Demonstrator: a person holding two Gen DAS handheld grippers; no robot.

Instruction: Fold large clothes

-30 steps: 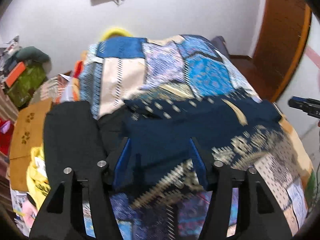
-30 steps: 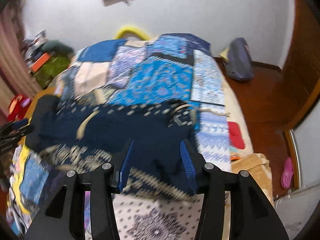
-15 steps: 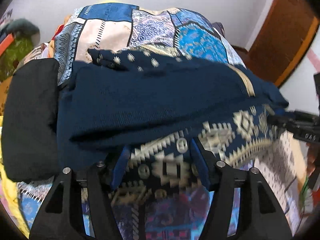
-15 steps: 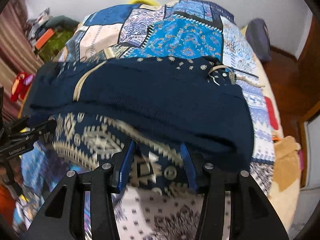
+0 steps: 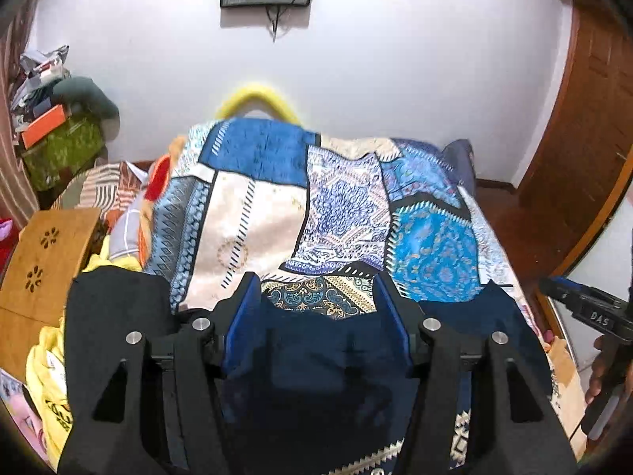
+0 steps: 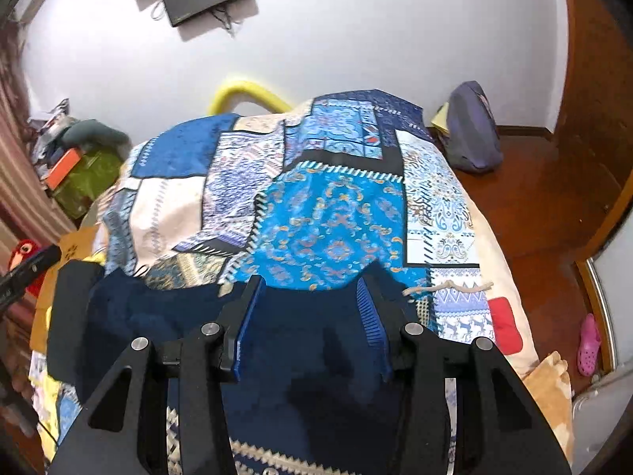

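A dark navy sweater [image 5: 316, 376] with a cream patterned hem lies folded at the near end of the patchwork bed cover [image 5: 257, 217]. It also shows in the right wrist view [image 6: 308, 356]. My left gripper [image 5: 316, 297] is open and empty, held just above the sweater's left part. My right gripper [image 6: 310, 297] is open and empty above the sweater's right part. The right gripper shows at the right edge of the left wrist view [image 5: 585, 308]. A cream drawstring [image 6: 447, 288] trails off the sweater to the right.
A black folded garment [image 5: 114, 316] lies left of the sweater. A wooden lap desk [image 5: 39, 261] and yellow clothes [image 5: 47, 388] sit at the bed's left. A purple bag [image 6: 472, 134] stands on the wooden floor at the right. A pink shoe [image 6: 588, 344] lies by the door.
Both grippers have risen and tilted up off the sweater. The patterned hem, between the fingers half a second ago, now lies low in view under the folded navy layer.
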